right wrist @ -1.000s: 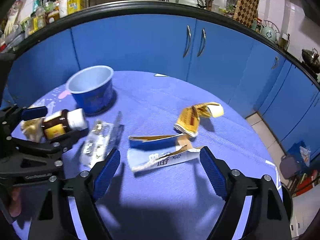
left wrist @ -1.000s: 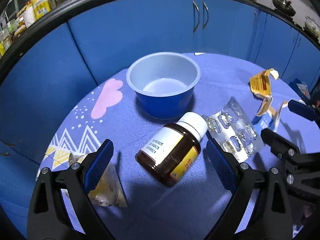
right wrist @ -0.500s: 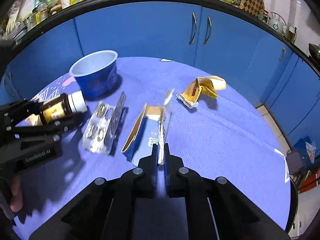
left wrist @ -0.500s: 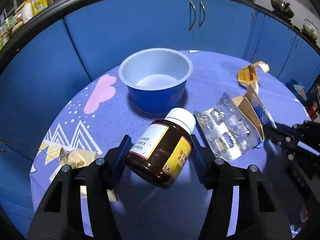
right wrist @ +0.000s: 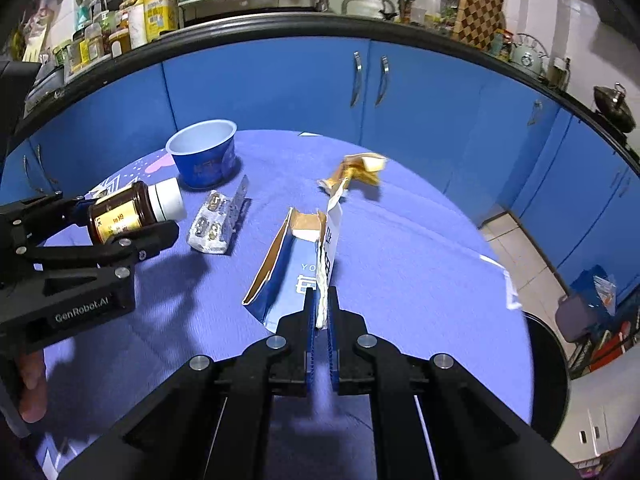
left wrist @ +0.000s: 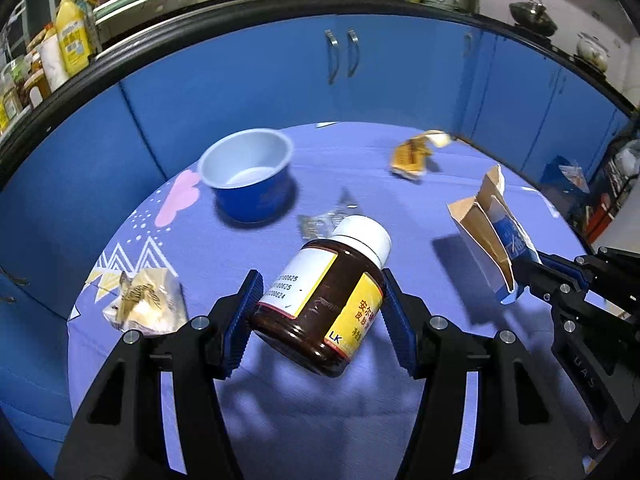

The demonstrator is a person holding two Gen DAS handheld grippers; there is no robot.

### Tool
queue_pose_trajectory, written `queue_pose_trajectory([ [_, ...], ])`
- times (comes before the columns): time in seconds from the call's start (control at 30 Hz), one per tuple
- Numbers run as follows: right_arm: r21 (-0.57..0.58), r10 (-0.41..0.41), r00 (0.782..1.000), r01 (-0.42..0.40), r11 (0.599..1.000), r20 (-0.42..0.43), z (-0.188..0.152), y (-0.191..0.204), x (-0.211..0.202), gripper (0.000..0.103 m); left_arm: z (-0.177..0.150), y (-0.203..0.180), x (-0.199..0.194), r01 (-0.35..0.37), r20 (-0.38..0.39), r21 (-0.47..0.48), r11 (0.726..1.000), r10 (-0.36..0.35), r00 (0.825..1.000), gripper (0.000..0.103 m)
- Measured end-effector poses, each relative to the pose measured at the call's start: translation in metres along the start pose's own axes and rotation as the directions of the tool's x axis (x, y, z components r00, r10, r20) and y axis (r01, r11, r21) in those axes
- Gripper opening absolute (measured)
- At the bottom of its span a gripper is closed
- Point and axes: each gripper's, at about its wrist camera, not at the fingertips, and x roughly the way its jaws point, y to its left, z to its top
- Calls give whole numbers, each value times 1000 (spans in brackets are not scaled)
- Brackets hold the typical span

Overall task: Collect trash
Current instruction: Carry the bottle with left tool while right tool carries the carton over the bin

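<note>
Glossy brown pill bottle (left wrist: 324,304) with smooth white cap; torn matt cardboard carton (right wrist: 296,264); woven matt tablecloth (right wrist: 420,248); shiny foil blister pack (right wrist: 216,224).

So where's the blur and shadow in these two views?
Left wrist: bottle sharp, cup and blister pack motion-smeared, dark shadow under the carton. Right wrist: carton fairly crisp, cloth at the frame bottom smeared, gripper shadows left of centre; fisheye bends the cabinets.

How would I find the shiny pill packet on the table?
Start at the blue cup on the purple tablecloth. Just in front of it lies the pill packet, beside the brown bottle the left gripper holds. It's the only silvery, bubbly thing there.
</note>
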Motion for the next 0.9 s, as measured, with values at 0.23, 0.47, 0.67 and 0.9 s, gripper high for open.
queue_pose_trajectory([
  [0.23,52,-42,999,40,998,26,-18,-26,-37,6,-7,-40,-27,22,26,42,999,-23,999,59],
  [0.47,102,-111,993,106,989,46,-42,-62,-74,6,-12,-83,-45,69,29,73,995,-71,997,59],
  [0.67,141,-191,979,181,973,66,-55,-97,-100,6,-5,-121,-60,96,46,107,990,-102,994,59],
  [0.9,193,-227,970,209,959,81,-63,-130,-117,6,4,-164,-67,113,61,167,979,-125,990,59],
])
